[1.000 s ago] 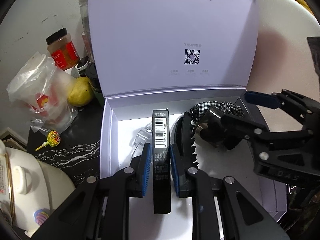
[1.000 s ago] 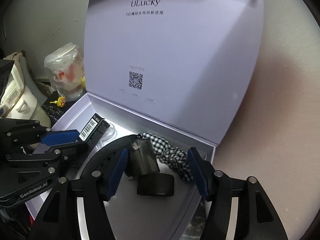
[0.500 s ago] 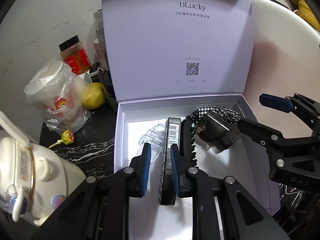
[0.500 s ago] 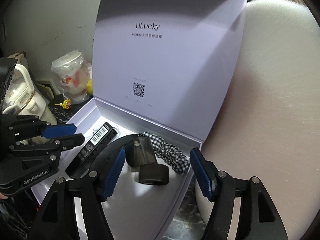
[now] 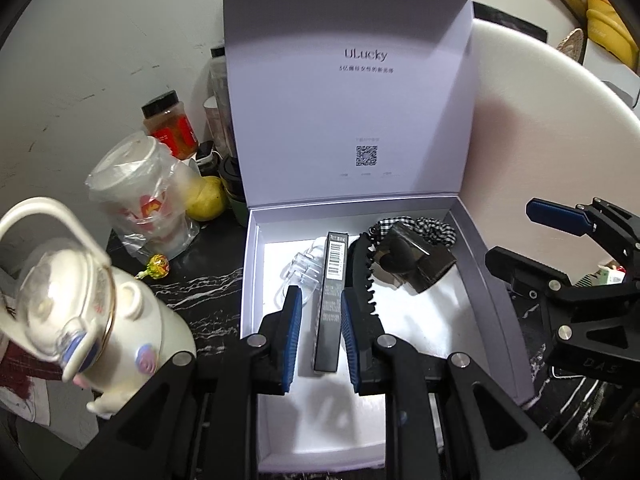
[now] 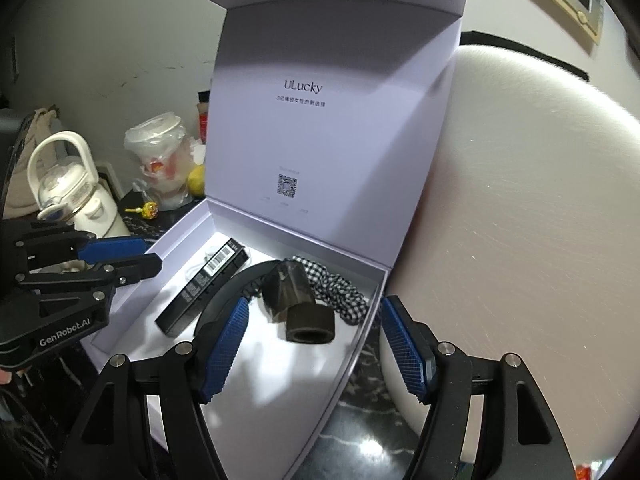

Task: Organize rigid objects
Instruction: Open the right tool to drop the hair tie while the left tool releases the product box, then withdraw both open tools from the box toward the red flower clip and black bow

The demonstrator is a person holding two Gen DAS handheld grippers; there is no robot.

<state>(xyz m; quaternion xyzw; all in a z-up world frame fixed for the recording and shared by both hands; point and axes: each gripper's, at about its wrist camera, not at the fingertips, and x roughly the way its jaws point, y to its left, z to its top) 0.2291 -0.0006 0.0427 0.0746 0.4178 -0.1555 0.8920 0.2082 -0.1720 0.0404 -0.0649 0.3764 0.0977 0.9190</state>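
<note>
1. Left of the white box (image 5: pixel 250 280), a cream kettle (image 5: pixel 120 320) stood on the dark marbled desk (image 5: pixel 208 300), with a lollipop (image 5: pixel 158 266), a bagged cup (image 5: pixel 140 200), a yellow fruit (image 5: pixel 206 200) and a red-labelled jar (image 5: pixel 172 128) behind it.
2. The white box stood on the desk with its lid (image 5: pixel 344 100) upright, showing the word "uLucky".
3. The left hand-held gripper (image 5: pixel 318 340) was at the front left part of the box; its blue pads (image 5: pixel 292 336) were narrowly apart, one on each side of the long black carton (image 5: pixel 332 300), with small gaps, so it held nothing.
4. The carton lay flat on the box floor, just beside a clear plastic clip (image 5: pixel 300 276) on its left and a black toothed hairband (image 5: pixel 362 280) on its right.
5. Further right inside the box lay a dark translucent holder (image 6: pixel 292 300), touching a checked scrunchie (image 6: pixel 340 288) near the right wall.
6. The right hand-held gripper (image 6: pixel 316 344) was wide apart and empty over the front right corner of the box.
</note>
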